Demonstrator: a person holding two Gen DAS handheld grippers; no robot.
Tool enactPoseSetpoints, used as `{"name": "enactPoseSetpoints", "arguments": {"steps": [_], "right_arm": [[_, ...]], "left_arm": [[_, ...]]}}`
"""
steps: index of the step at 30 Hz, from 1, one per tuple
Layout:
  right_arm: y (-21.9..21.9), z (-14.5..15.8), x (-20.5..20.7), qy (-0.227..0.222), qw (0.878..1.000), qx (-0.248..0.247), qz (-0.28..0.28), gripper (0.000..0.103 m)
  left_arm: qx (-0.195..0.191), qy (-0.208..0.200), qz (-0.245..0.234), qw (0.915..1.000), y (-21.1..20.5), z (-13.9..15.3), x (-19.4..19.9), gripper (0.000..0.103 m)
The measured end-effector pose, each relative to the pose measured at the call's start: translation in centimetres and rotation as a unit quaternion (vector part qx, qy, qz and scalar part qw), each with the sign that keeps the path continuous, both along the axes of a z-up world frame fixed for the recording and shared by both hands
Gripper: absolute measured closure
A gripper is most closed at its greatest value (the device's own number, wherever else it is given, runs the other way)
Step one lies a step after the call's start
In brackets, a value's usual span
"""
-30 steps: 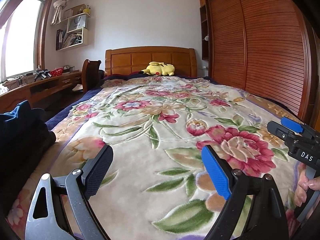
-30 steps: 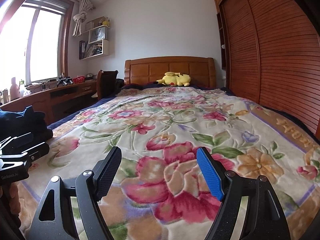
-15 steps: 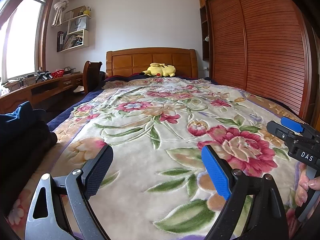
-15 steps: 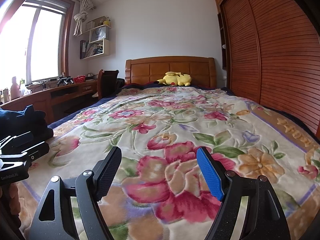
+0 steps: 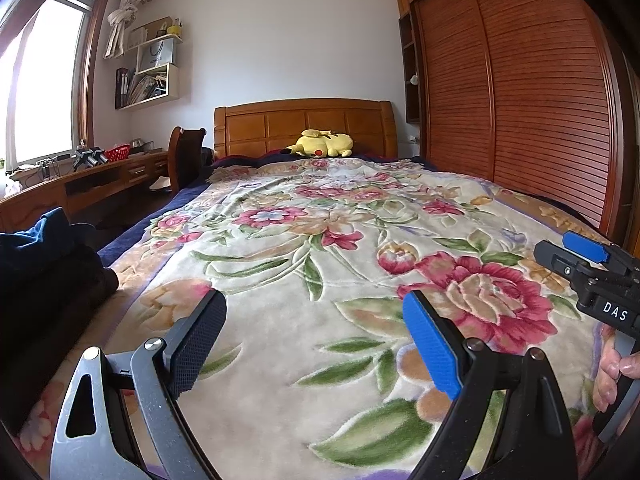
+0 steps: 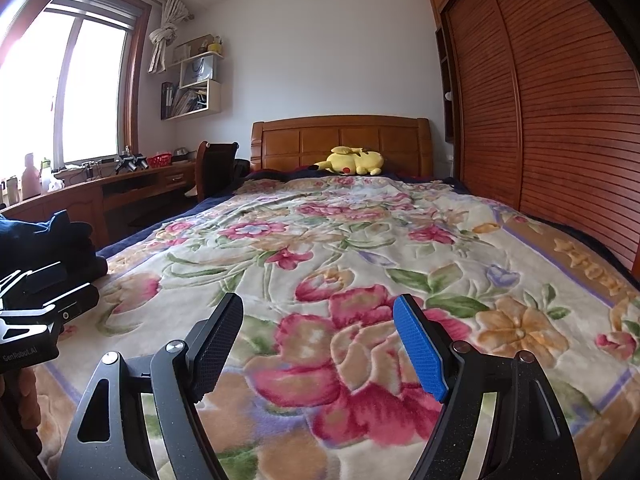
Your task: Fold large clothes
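A pile of dark clothes, navy on top of black, [image 5: 44, 264] lies at the bed's near left edge; it also shows in the right wrist view [image 6: 44, 244]. My left gripper [image 5: 314, 336] is open and empty, held low over the floral blanket [image 5: 320, 248], to the right of the pile. My right gripper [image 6: 318, 340] is open and empty over the same blanket [image 6: 360, 240], further right. The right gripper's body [image 5: 592, 276] shows at the right of the left wrist view, and the left gripper's body [image 6: 36, 312] at the left of the right wrist view.
A yellow plush toy [image 5: 324, 145] lies by the wooden headboard [image 5: 304, 124]. A wooden desk [image 5: 80, 188] and chair [image 5: 184, 160] run along the left under the window. A slatted wardrobe [image 5: 520, 100] lines the right wall.
Both grippers have tilted up slightly, so the room sits a little lower in each view. Both stay open and empty.
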State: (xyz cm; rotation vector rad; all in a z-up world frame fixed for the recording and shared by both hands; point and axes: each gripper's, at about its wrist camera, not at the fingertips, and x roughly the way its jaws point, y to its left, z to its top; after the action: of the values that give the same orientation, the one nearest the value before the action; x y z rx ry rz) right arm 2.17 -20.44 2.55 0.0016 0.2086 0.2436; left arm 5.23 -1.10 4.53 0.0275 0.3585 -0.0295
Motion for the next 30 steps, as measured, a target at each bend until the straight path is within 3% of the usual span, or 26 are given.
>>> {"name": "enactPoseSetpoints", "arguments": {"steps": [30], "right_arm": [[-0.81, -0.23, 0.04, -0.007, 1.000, -0.006, 0.005, 0.024]], "left_arm": [[0.000, -0.001, 0.000, 1.0000, 0.06, 0.01, -0.01, 0.012]]}}
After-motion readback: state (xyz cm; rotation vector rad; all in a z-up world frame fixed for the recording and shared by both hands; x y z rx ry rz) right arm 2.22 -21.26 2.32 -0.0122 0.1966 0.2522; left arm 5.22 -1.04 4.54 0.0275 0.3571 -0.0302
